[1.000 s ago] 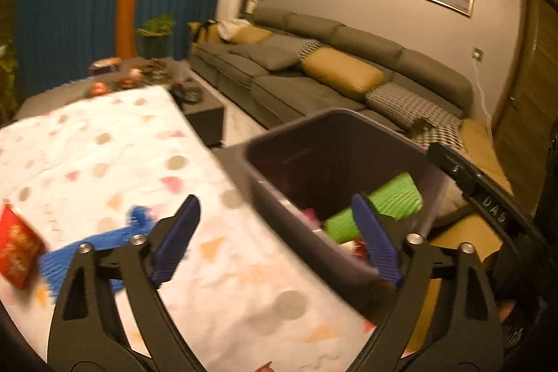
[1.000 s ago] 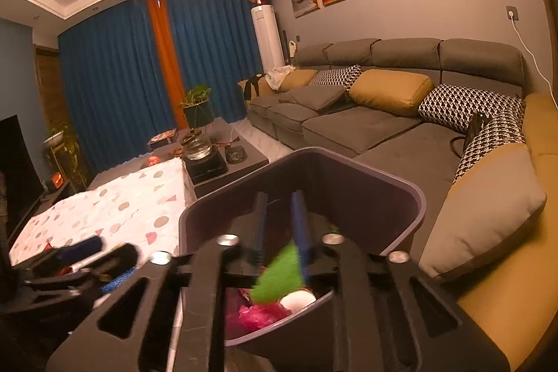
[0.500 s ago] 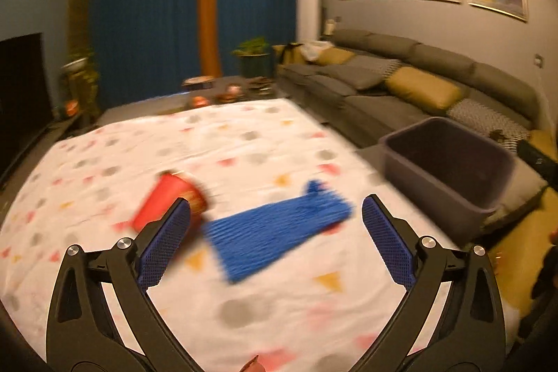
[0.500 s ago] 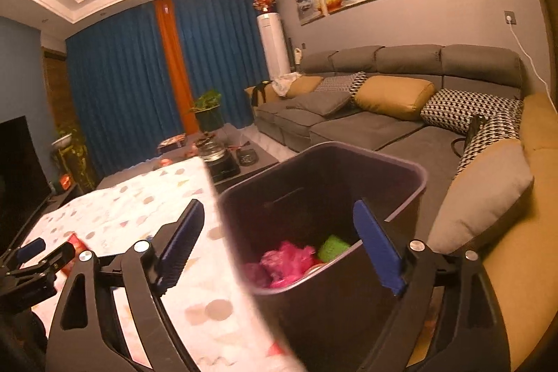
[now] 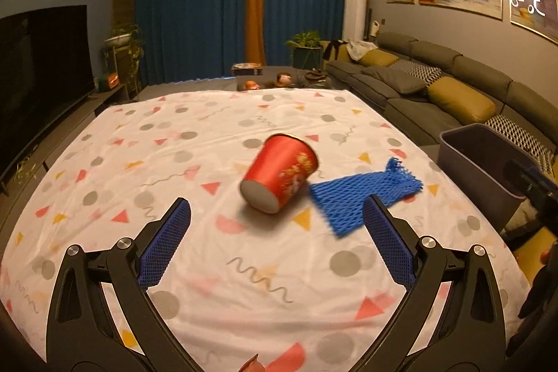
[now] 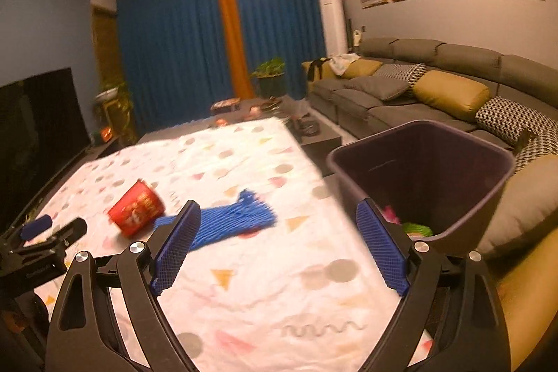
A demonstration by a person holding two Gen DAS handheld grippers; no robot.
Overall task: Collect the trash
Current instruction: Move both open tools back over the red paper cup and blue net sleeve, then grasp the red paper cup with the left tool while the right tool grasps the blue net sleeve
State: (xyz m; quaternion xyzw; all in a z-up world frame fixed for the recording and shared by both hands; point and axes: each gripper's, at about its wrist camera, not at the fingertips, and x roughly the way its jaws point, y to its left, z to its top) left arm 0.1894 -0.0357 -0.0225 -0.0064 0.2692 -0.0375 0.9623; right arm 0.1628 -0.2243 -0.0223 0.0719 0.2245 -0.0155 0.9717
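Two pieces of trash remain on the bench: a red cup tipped just ahead of the left tongs, and blue foam netting beside it. A second ago the right tongs clenched green netting over the bin; now released and empty, both swing back.

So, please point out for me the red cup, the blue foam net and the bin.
red cup (image 5: 284, 171), left wrist view, on its red side wall.
blue foam net (image 5: 362, 197), left wrist view, on the middle of the mesh.
bin (image 6: 429, 169), right wrist view, on the inner back wall.
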